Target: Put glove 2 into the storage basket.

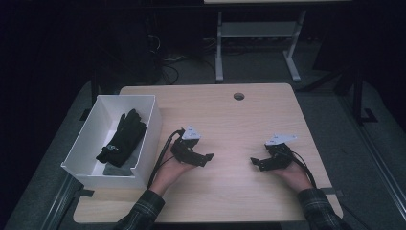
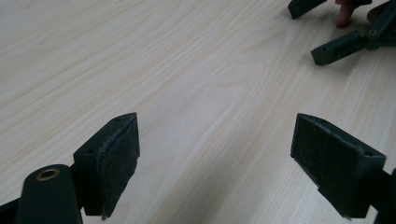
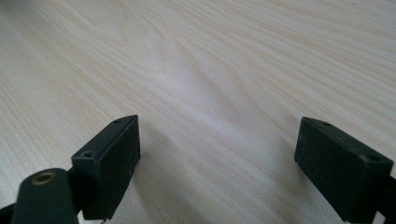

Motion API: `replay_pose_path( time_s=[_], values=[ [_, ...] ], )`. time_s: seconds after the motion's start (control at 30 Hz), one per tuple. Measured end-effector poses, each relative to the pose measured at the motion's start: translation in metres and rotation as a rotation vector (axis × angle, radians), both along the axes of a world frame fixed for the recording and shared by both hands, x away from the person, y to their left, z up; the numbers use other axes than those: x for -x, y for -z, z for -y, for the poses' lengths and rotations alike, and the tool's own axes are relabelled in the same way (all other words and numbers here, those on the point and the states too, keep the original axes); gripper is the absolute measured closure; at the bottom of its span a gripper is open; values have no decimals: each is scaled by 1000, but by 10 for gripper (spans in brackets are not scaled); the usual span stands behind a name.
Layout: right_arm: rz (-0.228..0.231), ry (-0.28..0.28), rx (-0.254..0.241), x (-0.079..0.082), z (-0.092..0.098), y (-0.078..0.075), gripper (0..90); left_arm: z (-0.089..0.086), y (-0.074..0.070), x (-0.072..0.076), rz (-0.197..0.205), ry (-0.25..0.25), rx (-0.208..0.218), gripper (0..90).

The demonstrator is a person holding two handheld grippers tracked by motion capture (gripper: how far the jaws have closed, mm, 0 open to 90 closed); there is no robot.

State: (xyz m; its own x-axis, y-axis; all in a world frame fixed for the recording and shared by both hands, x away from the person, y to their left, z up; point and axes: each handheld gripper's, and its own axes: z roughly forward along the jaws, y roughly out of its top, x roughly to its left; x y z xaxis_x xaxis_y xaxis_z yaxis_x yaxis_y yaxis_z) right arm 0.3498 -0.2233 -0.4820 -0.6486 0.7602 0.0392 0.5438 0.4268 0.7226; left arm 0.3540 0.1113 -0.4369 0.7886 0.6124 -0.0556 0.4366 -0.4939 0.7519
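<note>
Nearest me, my two forearms in plaid sleeves [image 1: 143, 208] come in from the table's [image 1: 230, 191] near edge. My left gripper [image 1: 207, 157] rests low on the wood, its jaws spread wide and holding nothing; in the left gripper view I see bare grain between them, and the other gripper's tips far off at the top right. My right gripper [image 1: 253, 162] mirrors it, jaws just as wide and empty, pointing inward toward the left one; the right gripper view shows plain wood in the gap.

Further out and to my left stands the white box [image 1: 152, 125], just beside the left gripper's cable. In it lies a black glove [image 1: 122, 136], draped along the box's floor, with something grey [image 1: 116, 170] at its near end that I cannot identify. Beyond that, the tabletop is bare up to the cable hole [image 1: 239, 96] near the far edge.

My judgement: the glove is in the box and both grippers are parked free of it. If the job was putting it there, that looks done; if it is to come out, nothing has begun, and the left gripper is the closer one.
</note>
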Motion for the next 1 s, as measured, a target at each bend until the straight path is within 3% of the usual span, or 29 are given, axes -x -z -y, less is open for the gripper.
replay_pose_path(
  time_s=[0.3, 0.47, 0.57, 0.6, 0.87, 1.0],
  values=[
    [-2, 6, 1, 1, -1, 0, 133, 0, 18, 0, -1, 16, -59, 144],
    [-3, 5, 1, 1, -1, 0, 132, 0, 24, 0, 3, 11, -60, 139],
    [-3, 6, 1, 1, -1, 0, 132, -1, 29, 0, 9, 13, -83, 139],
    [-3, 6, 1, 1, -1, 0, 132, -1, 31, 0, 8, 6, -70, 139],
    [-4, 6, 1, 1, -1, 0, 131, -3, 40, 0, 12, 12, -92, 134],
    [1, 4, 2, 1, 0, 0, 131, -4, 41, 1, 18, 24, -79, 130]
  ],
)
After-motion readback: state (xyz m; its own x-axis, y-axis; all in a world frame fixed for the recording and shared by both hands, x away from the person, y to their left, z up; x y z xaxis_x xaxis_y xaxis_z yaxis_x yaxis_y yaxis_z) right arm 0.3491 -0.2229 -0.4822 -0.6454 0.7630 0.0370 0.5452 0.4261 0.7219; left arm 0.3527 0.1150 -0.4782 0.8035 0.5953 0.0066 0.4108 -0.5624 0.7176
